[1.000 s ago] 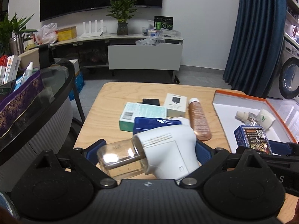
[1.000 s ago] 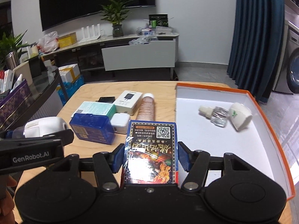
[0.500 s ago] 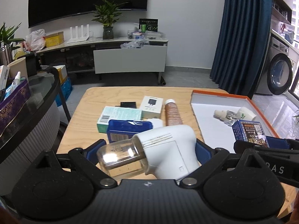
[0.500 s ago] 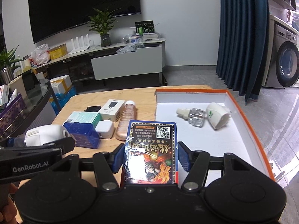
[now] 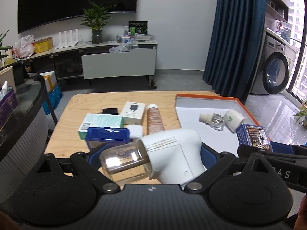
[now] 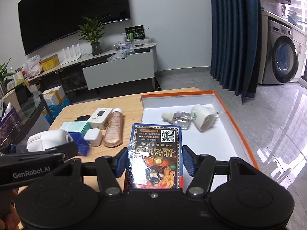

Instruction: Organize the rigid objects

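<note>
A white handheld device [image 5: 172, 153] with a clear cup on its end lies crosswise in the left claw [image 5: 151, 153], clamped between the blue pads and held above the near edge of the wooden surface [image 5: 80, 103]. The right claw [image 6: 154, 160] is closed on a dark printed box [image 6: 156, 153], which stands lengthwise between its pads, over the near left corner of the orange-rimmed tray [image 6: 236, 122]. Inside the tray lie a small clear bottle [image 6: 178, 117] and a white plug-in piece [image 6: 201, 119]. Left of the tray sit a copper bottle [image 6: 114, 132], a white charger box [image 6: 100, 117], a teal box [image 6: 74, 127] and a blue box [image 5: 108, 136].
</note>
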The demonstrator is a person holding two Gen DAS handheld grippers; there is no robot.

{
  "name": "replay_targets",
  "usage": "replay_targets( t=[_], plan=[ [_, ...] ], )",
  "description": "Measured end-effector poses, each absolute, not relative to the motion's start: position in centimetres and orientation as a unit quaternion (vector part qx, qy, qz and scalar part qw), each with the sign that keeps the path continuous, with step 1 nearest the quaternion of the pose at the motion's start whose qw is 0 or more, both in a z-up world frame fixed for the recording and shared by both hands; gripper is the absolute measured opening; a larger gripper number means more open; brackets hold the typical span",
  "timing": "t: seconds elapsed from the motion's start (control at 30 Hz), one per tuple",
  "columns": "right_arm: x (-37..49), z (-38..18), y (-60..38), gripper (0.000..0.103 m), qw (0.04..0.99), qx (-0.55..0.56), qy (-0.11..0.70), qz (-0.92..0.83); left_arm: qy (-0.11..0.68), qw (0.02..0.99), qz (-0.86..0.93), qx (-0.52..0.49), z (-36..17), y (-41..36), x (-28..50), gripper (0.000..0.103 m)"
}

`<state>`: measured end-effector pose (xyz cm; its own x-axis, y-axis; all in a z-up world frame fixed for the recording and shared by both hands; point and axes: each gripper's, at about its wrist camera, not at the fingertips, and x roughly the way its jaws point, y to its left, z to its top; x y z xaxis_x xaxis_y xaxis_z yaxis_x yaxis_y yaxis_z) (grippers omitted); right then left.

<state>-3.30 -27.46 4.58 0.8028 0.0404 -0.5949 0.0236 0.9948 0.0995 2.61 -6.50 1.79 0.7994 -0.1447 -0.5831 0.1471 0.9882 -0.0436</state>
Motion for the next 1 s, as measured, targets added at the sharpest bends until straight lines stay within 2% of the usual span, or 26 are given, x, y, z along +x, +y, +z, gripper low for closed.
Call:
replay_targets(
  t=[1.0],
  plan=[
    [-4.8,4.4,-33.7,0.071,0.948,0.069,0.307,-0.052,0.302,0.944,-0.128,0.022,1.5,-12.7,3.2,0.099]
  ],
)
